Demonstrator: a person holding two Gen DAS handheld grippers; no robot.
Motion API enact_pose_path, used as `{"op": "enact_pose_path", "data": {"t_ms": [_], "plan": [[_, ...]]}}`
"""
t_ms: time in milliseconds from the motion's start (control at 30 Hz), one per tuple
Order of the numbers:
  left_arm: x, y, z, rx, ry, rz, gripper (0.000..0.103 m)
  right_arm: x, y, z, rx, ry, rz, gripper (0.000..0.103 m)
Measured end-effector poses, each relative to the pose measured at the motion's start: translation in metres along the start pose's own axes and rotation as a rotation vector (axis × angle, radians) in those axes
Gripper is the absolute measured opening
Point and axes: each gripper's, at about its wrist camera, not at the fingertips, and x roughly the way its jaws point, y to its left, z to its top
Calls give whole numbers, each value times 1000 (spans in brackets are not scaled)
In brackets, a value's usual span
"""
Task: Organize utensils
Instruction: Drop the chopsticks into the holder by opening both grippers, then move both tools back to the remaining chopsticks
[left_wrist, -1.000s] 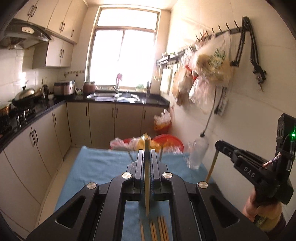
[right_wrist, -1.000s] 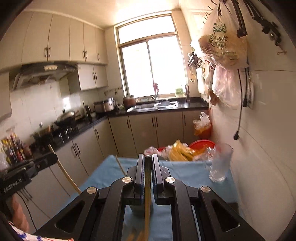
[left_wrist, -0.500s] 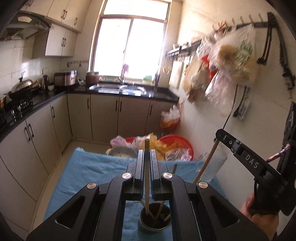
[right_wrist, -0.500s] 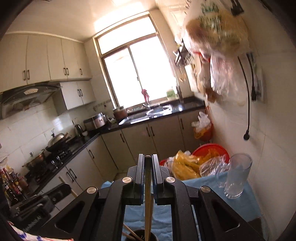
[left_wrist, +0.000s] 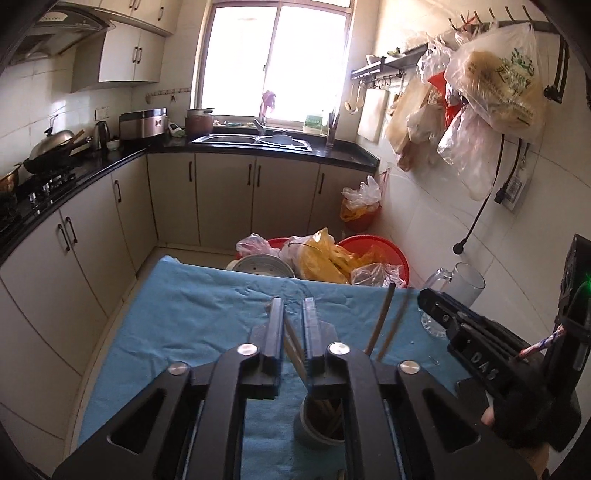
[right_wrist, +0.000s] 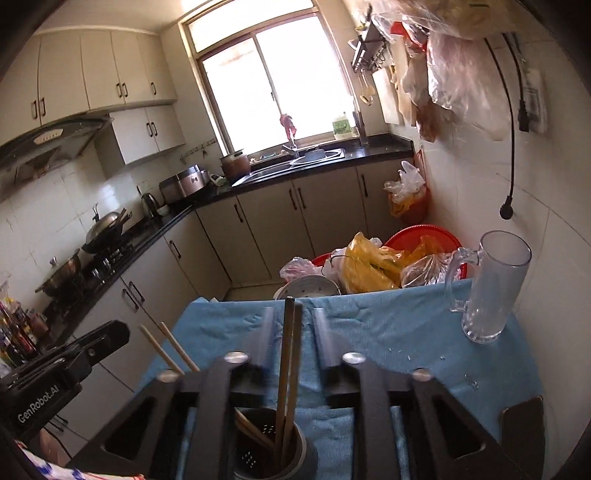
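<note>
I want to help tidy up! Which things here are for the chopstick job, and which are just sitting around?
For the job:
- chopsticks standing in the holder
- utensil holder on the blue cloth
- left gripper, open
- right gripper, open

Just lying about:
- glass mug
- red basins with plastic bags
- yellow bag
- blue cloth

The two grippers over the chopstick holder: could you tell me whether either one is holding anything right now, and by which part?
Nothing is held. The left gripper and right gripper are both open, and the chopsticks stand loose in the holder between the spread fingers.
</note>
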Motion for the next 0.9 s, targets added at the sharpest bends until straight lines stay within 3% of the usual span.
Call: {"op": "enact_pose_path", "data": {"t_ms": [67, 267, 367, 500, 633, 700, 833, 900], "plan": [[-11, 5, 1, -19, -11, -3, 21, -13, -2, 2, 9, -11, -2, 36], [-56, 21, -16, -47, -41, -10, 32, -52, -14, -17, 13, -1, -18, 45], [-72, 30, -34, -65, -33, -16, 39, -64, -25, -42, 10, 44, -40, 49], [-78, 44, -75, -89, 21, -12, 43, -63, -39, -101, 11, 169, -49, 51], [-58, 56, -128, -124, 157, -30, 43, -50, -41, -172, -14, 340, 5, 50], [-42, 59, -156, -139, 239, -55, 43, -45, -35, -199, -41, 402, 36, 40], [-17, 52, -192, -131, 339, -101, 20, -40, -23, -223, -101, 446, 50, 27], [-6, 42, -201, -98, 362, -106, 20, -38, -17, -224, -138, 442, 37, 24]]}}
